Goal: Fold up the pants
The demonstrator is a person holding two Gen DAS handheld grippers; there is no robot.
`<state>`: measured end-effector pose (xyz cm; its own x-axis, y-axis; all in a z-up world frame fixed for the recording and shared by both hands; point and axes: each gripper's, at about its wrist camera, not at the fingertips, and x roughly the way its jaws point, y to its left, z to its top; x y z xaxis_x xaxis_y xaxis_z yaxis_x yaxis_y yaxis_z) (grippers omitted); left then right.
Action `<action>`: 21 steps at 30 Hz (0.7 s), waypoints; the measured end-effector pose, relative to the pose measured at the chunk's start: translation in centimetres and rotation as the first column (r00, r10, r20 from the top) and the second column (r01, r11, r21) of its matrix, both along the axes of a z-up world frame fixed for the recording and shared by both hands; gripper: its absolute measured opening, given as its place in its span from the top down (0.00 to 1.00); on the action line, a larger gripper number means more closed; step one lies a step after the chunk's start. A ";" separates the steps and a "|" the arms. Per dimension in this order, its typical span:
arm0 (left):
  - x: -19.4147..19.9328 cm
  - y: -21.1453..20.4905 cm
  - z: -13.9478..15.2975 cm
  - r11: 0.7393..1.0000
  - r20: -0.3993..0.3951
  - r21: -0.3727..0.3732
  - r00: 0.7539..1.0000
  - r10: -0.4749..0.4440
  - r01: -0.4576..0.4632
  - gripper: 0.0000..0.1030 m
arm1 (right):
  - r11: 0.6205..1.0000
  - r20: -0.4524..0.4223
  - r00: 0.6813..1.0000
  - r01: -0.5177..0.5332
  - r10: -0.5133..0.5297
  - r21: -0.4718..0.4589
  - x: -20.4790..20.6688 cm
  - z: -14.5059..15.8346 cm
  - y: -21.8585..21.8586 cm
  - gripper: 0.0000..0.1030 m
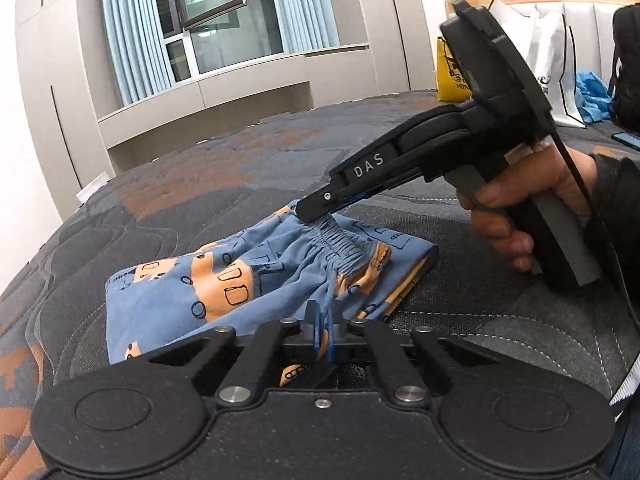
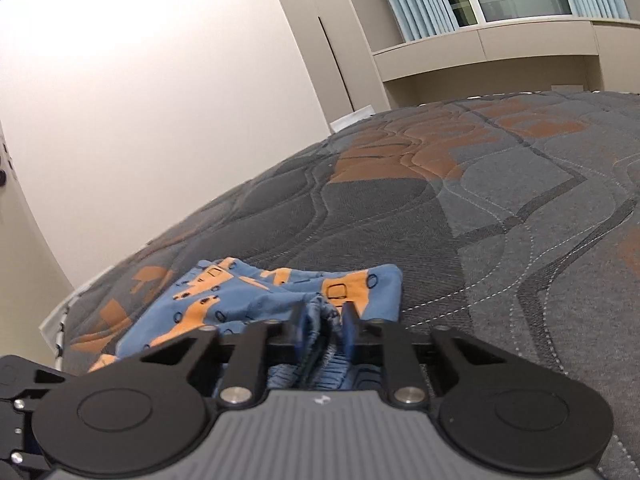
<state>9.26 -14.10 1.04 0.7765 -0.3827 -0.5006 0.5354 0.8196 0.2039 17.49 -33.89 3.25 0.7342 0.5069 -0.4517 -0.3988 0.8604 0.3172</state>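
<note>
Just ahead of the left gripper (image 1: 322,330), in its own view, the pants (image 1: 248,280) lie on the bed (image 1: 200,184), blue with orange vehicles, already doubled over. Its jaws stand nearly together on a fold of the near edge. Beyond it, the right gripper (image 1: 308,210) reaches in from the right side, its tip pressed into the gathered elastic waistband (image 1: 344,240); the person's hand (image 1: 520,216) squeezes the handle. To fold well, I judge both grips should travel together and level, so the waistband lands square on the lower layer.

Directly before the right gripper (image 2: 326,320), in its own view, bunched waistband (image 2: 322,312) fills the narrow gap between the jaws, pinched firmly. More of the pants (image 2: 224,300) spreads forward and to the left of it.

How much cloth the left jaws actually hold is hard to make out, since the linkage covers the bite. The pant legs' ends are hidden under the folded layers.
</note>
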 end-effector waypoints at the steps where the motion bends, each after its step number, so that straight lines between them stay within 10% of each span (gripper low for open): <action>1: -0.1 0.0 0.2 1.000 0.006 -0.007 1.000 -0.001 0.001 0.99 | 1.000 0.006 1.000 0.003 -0.003 -0.001 -0.1 0.0 0.0 0.85; 21: 1.1 -1.9 -0.4 0.995 -0.036 -0.066 0.996 -0.076 0.074 0.99 | 0.993 0.015 0.993 0.118 -0.118 0.015 -0.8 0.4 -2.4 0.85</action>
